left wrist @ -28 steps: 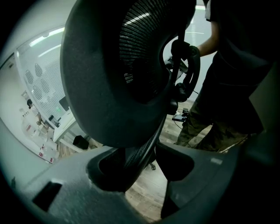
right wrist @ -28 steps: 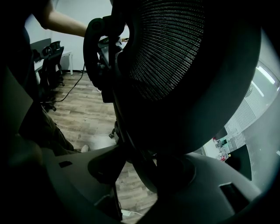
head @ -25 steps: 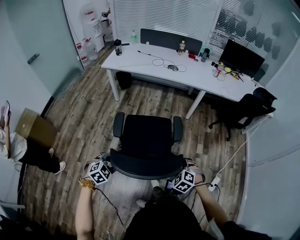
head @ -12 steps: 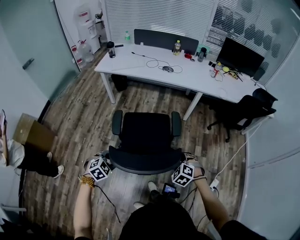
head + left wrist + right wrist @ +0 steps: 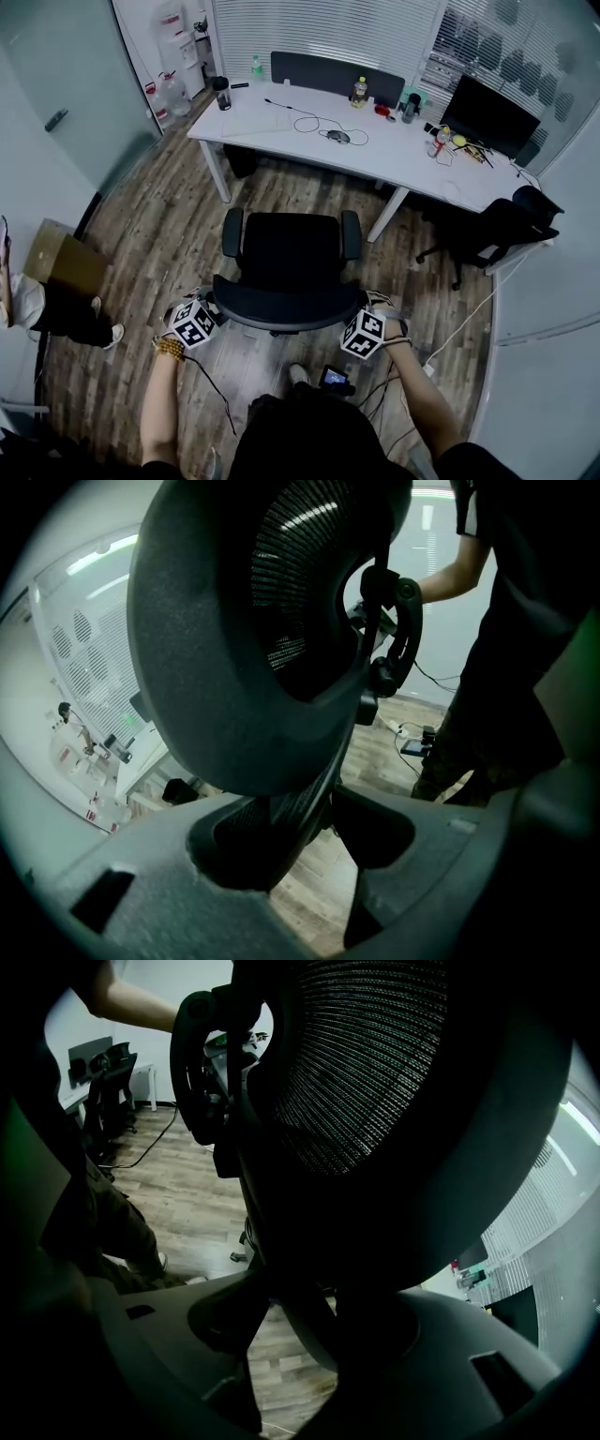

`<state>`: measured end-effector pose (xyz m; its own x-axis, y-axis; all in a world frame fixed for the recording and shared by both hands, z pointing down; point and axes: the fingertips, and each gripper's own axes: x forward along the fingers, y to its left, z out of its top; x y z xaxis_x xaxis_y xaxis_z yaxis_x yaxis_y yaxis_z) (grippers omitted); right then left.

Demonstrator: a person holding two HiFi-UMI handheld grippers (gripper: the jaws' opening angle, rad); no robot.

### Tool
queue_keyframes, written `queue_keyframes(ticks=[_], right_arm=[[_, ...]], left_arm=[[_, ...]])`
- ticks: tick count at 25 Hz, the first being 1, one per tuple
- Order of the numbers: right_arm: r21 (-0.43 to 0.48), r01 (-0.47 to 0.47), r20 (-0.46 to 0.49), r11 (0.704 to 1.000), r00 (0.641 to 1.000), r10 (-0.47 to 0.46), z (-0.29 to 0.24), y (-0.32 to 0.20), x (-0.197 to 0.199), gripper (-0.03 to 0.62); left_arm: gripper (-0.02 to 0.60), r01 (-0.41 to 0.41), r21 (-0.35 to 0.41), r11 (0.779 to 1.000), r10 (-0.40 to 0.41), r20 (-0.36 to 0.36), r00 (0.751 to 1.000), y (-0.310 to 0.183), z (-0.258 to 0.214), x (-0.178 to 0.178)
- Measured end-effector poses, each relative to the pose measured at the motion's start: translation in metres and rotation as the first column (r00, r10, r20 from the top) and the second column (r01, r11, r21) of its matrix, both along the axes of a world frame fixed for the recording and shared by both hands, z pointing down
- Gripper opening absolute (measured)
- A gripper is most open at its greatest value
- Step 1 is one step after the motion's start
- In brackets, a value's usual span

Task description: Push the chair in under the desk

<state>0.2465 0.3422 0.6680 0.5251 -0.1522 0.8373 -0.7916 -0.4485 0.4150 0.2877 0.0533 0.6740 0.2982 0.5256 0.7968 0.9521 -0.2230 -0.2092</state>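
Observation:
The black office chair (image 5: 289, 251) stands on the wood floor, facing the white desk (image 5: 281, 124), its seat still out in front of the desk's near edge. I stand behind its mesh backrest (image 5: 286, 316). My left gripper (image 5: 210, 306) is shut on the backrest's left rim (image 5: 244, 714), which fills the space between its jaws. My right gripper (image 5: 369, 309) is shut on the right rim (image 5: 394, 1147) in the same way. Each gripper view shows the other gripper across the backrest. The fingertips are partly hidden by the rim.
A second black chair (image 5: 497, 230) stands at the right by the desk's end. A monitor (image 5: 487, 114), bottles and cables lie on the desk, a dark bin (image 5: 242, 161) under it. A cardboard box (image 5: 61, 262) and a seated person (image 5: 37, 305) are at the left. A cable (image 5: 459, 323) runs across the floor at the right.
The chair has rolled a little forward toward the desk, with both grippers still clamped on the backrest and following it.

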Motion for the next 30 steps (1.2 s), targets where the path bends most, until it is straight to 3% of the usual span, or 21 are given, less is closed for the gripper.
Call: queue_keyframes(ticks=[13,30], right_arm=[[0.0,-0.022,-0.007,1.0,1.0,0.022,0.0,-0.004,0.068,0.225],[0.003,-0.133,0.019,0.991,0.991,0.133,-0.004,-0.052,0.158,0.222]], left_arm=[[0.233,-0.004,-0.01,1.0,0.004,-0.039,0.999,-0.001,-0.002,0.074],[0.232,-0.123,-0.014,0.992,0.122,-0.06,0.991,-0.041,-0.008,0.193]])
